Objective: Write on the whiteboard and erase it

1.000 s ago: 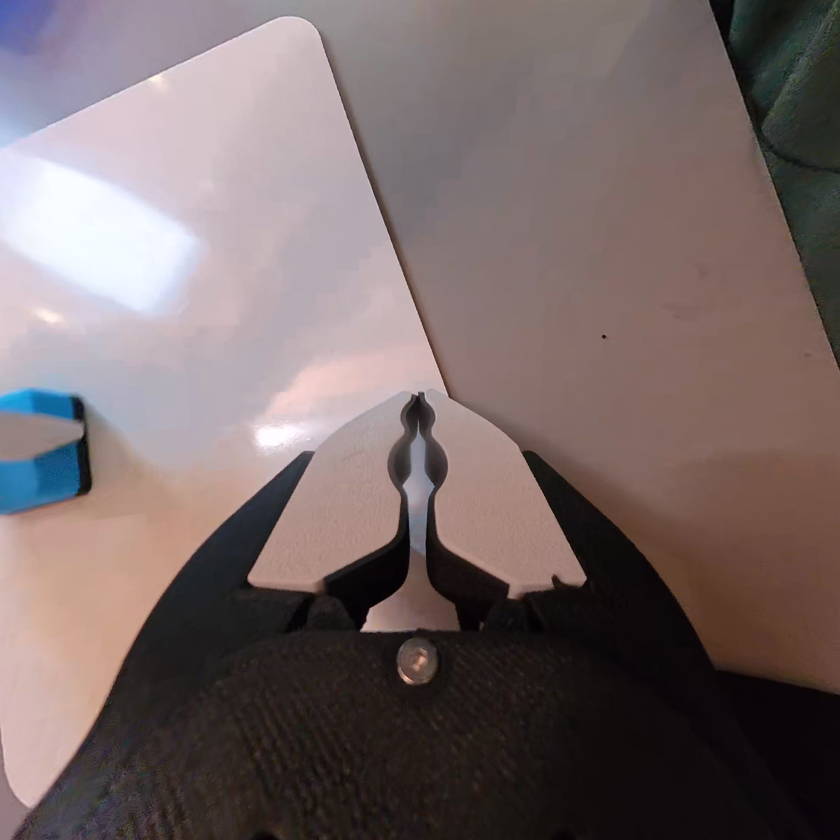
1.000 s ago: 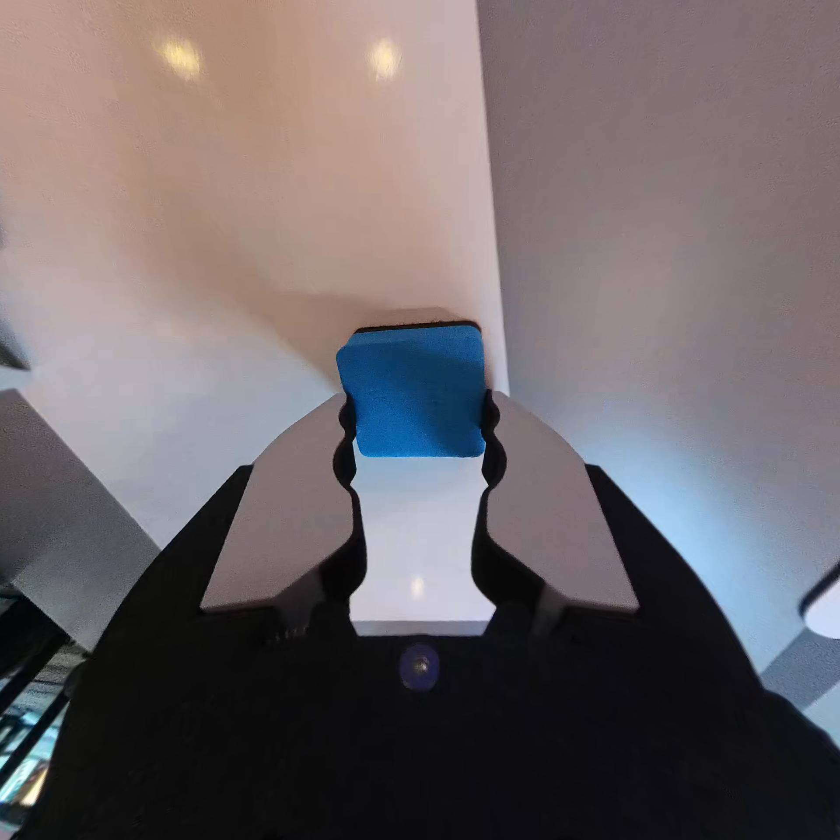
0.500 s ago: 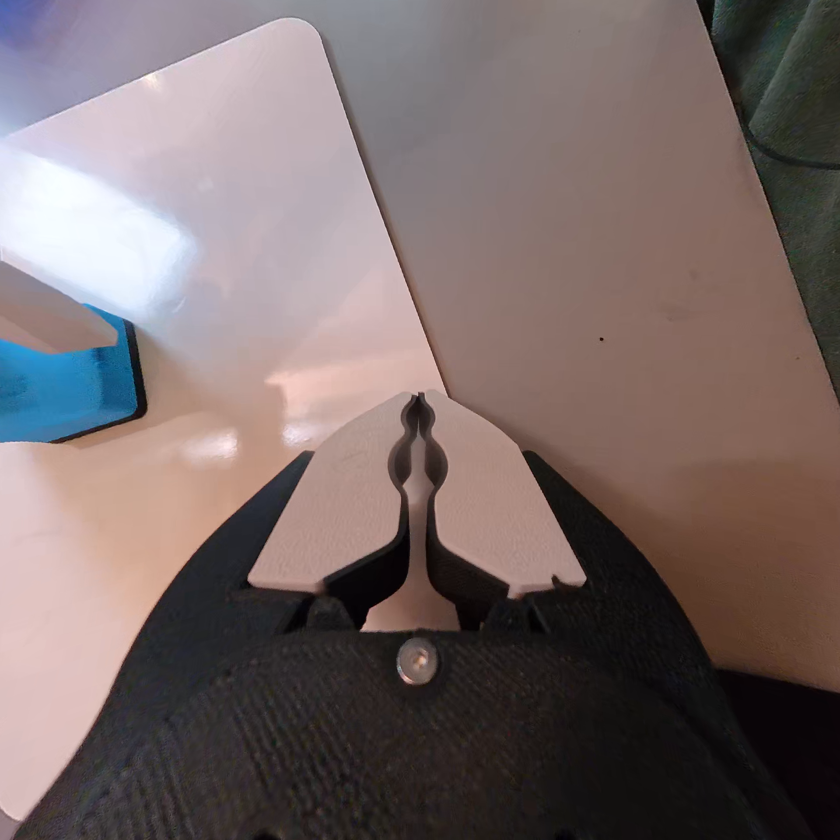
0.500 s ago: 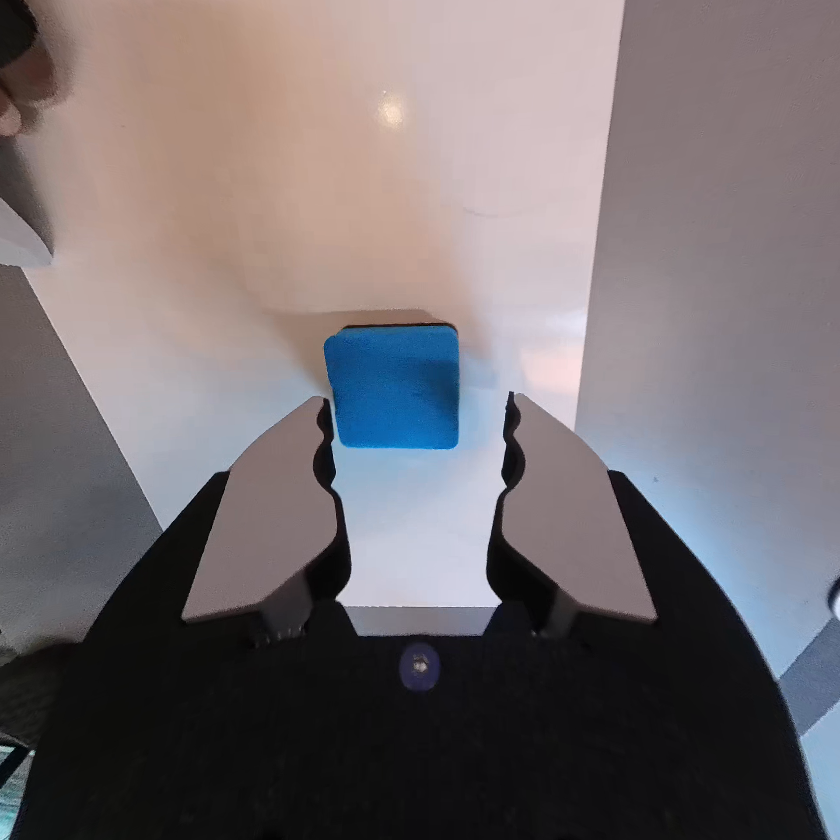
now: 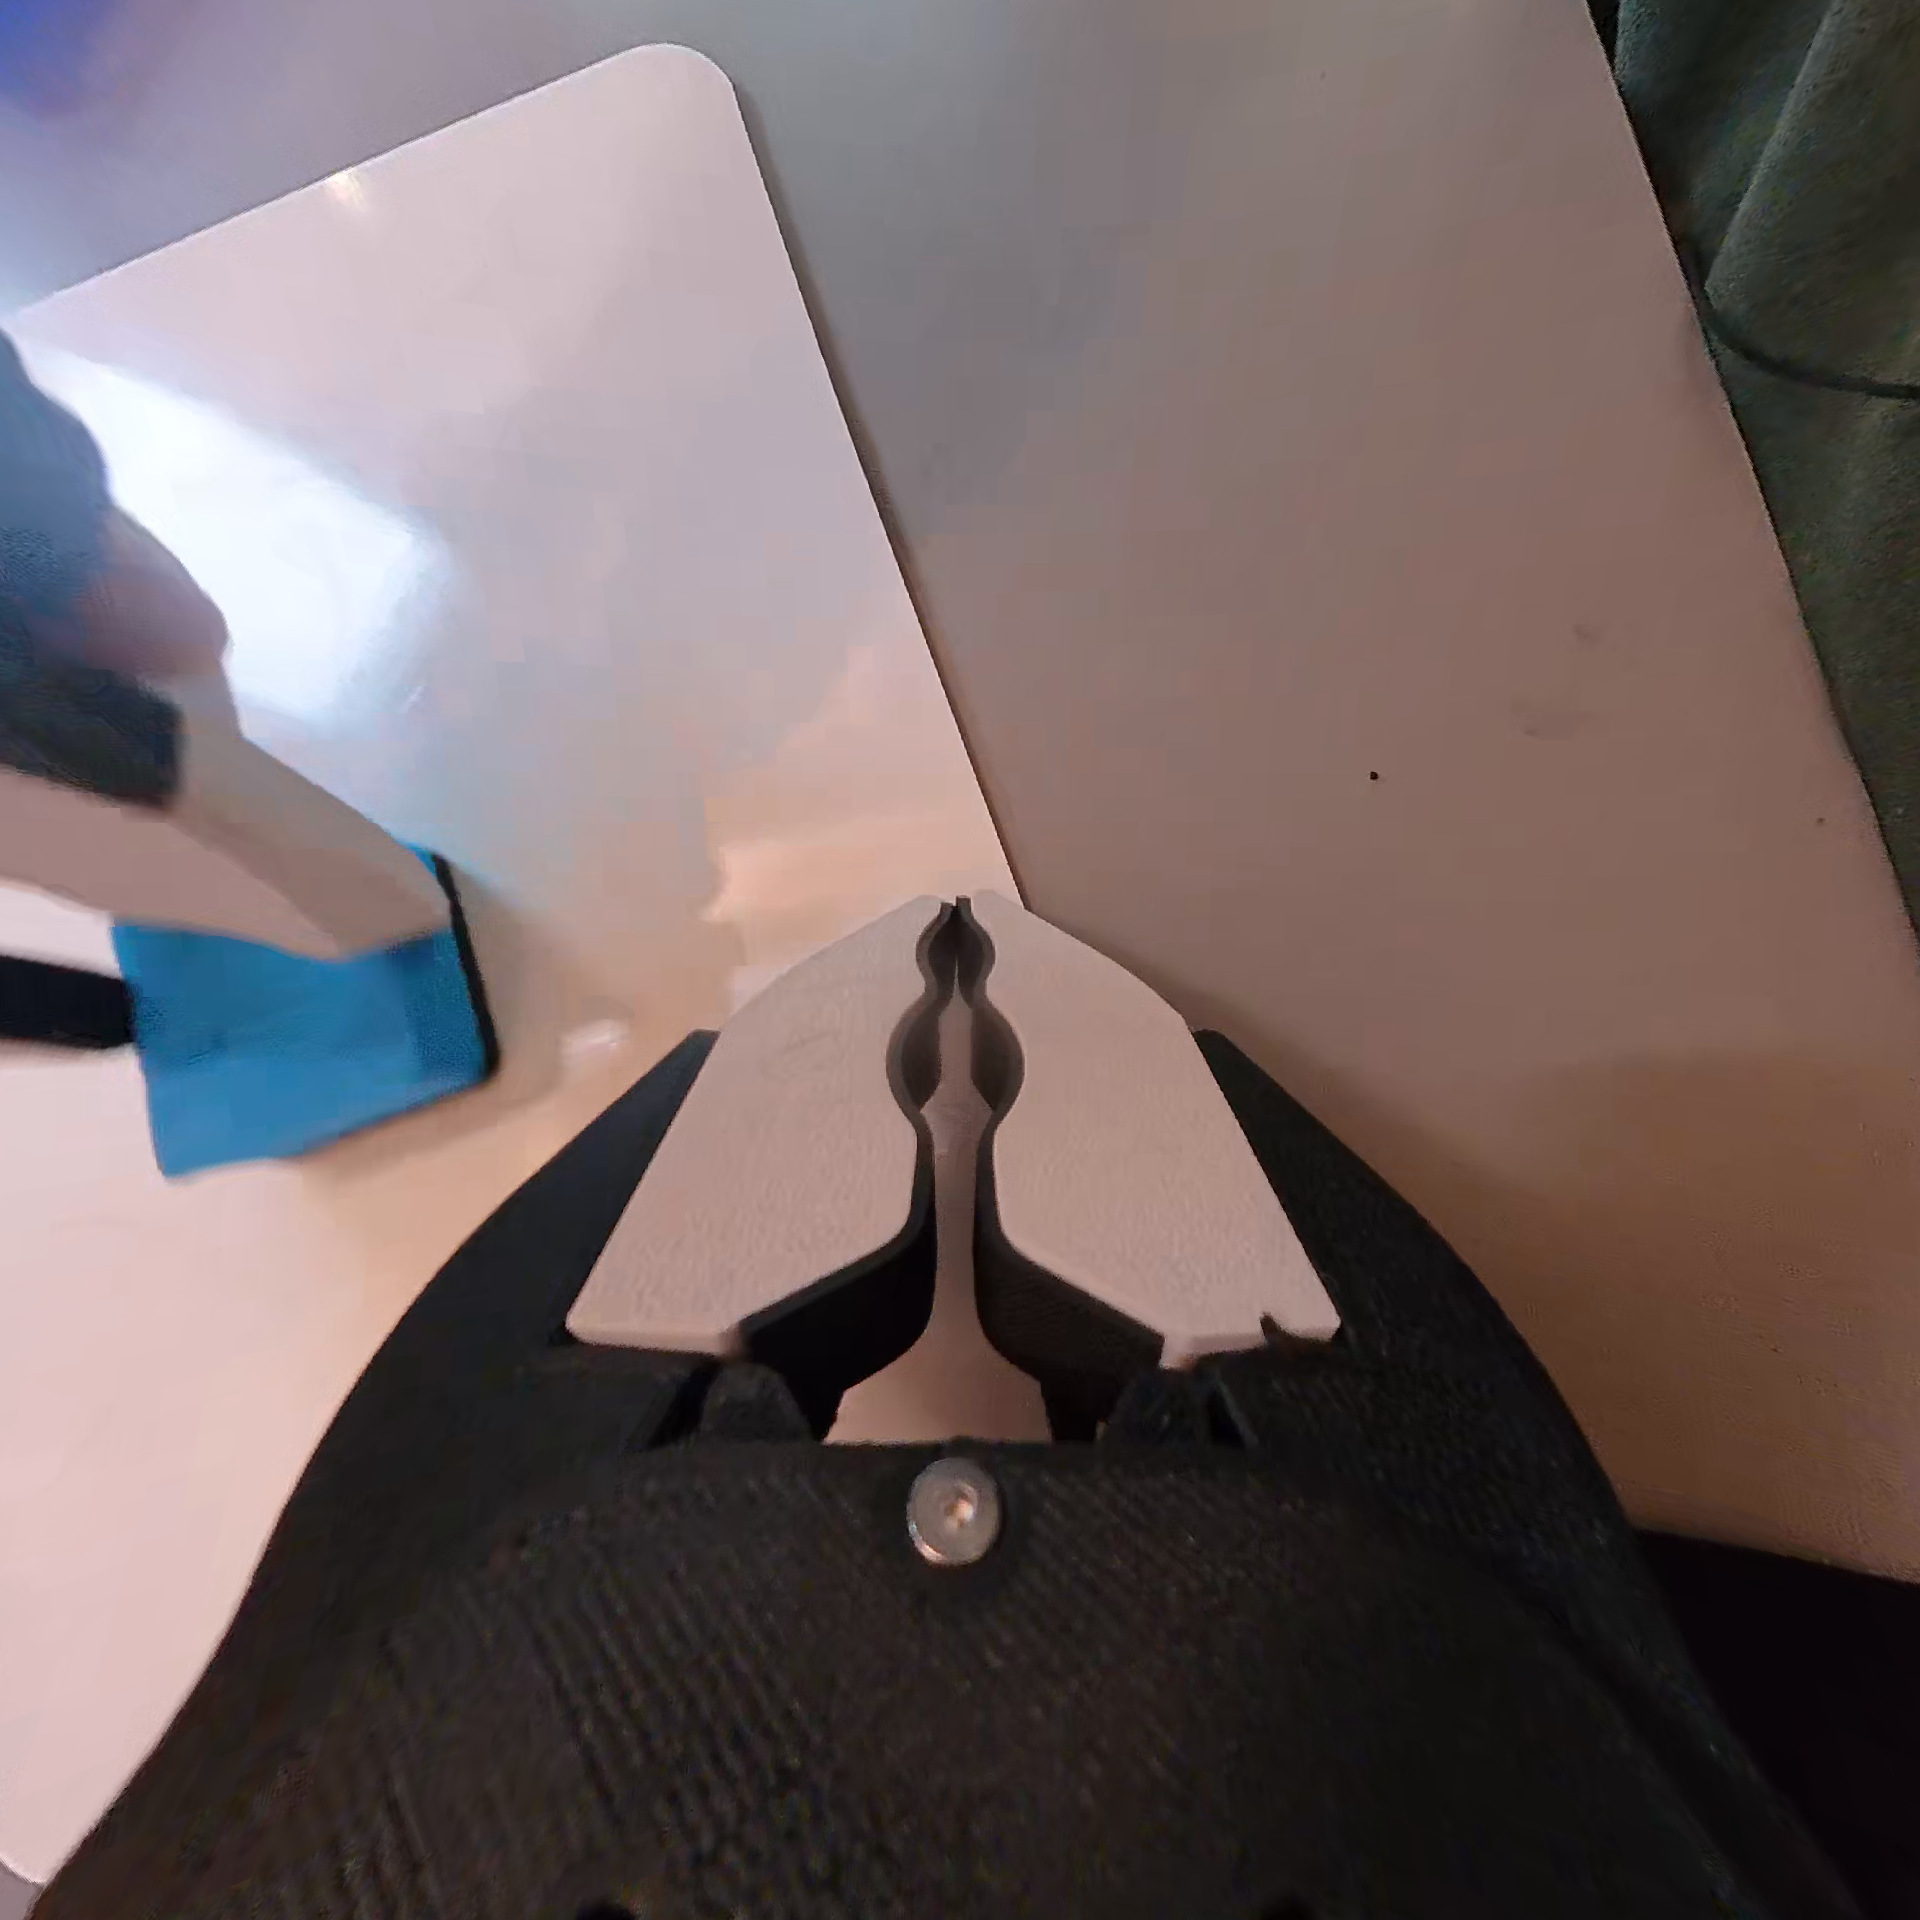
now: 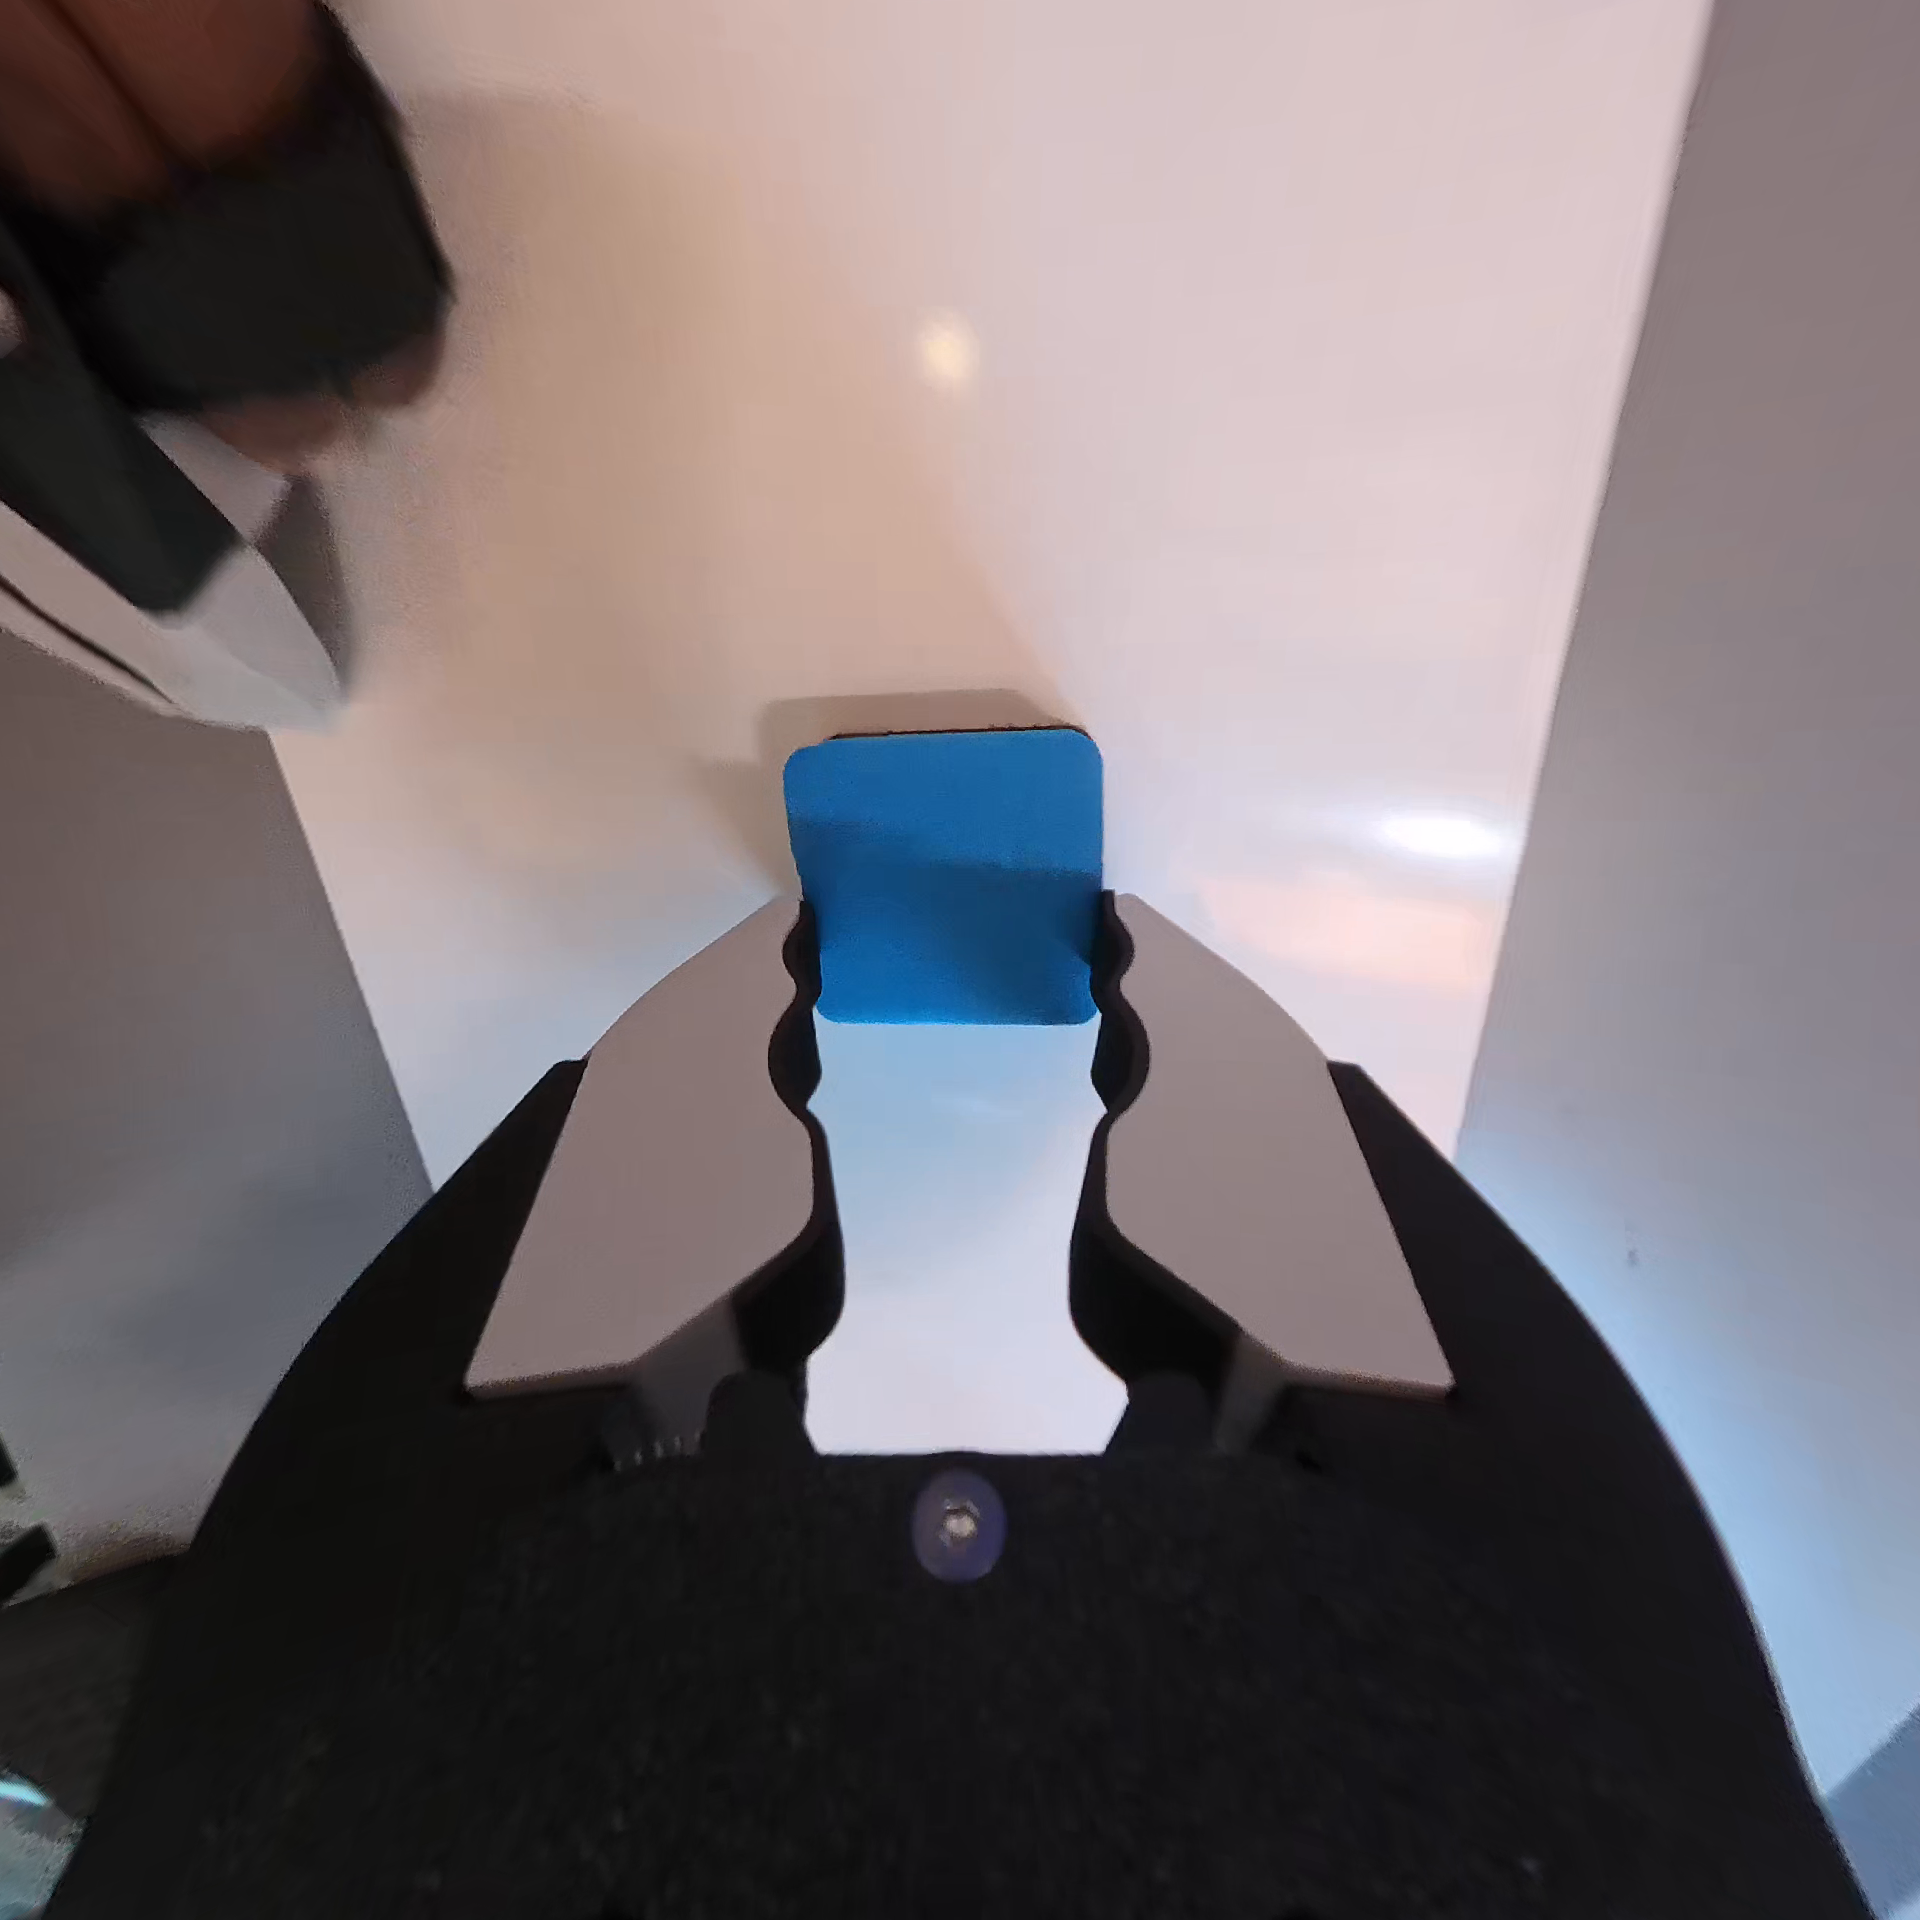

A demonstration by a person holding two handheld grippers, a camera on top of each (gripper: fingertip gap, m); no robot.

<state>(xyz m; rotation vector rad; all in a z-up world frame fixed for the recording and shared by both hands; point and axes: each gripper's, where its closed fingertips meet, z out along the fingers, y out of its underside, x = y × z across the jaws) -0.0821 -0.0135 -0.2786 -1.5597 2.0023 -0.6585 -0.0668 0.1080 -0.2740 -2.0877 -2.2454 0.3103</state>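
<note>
The white whiteboard (image 5: pixel 468 468) lies flat on the table, and I see no marks on it. My left gripper (image 5: pixel 958 909) is shut with nothing between its fingertips and sits at the board's right edge. It also shows blurred in the right wrist view (image 6: pixel 208 603). My right gripper (image 6: pixel 948 914) is shut on a blue eraser (image 6: pixel 940 883) with a black underside. Both pads press on the eraser's sides, and it sits on the whiteboard (image 6: pixel 935 416). In the left wrist view the eraser (image 5: pixel 291 1049) and the right gripper's fingers (image 5: pixel 260 873) are at the left, blurred.
The pale table (image 5: pixel 1351 520) extends to the right of the board. A dark green cloth (image 5: pixel 1818 312) lies past the table's right edge. A hand (image 6: pixel 125 94) shows at the top left of the right wrist view.
The right jaws stood open around the eraser half a second ago and have shut on it again. In the left wrist view the eraser has moved closer to my left gripper, which has stayed put.
</note>
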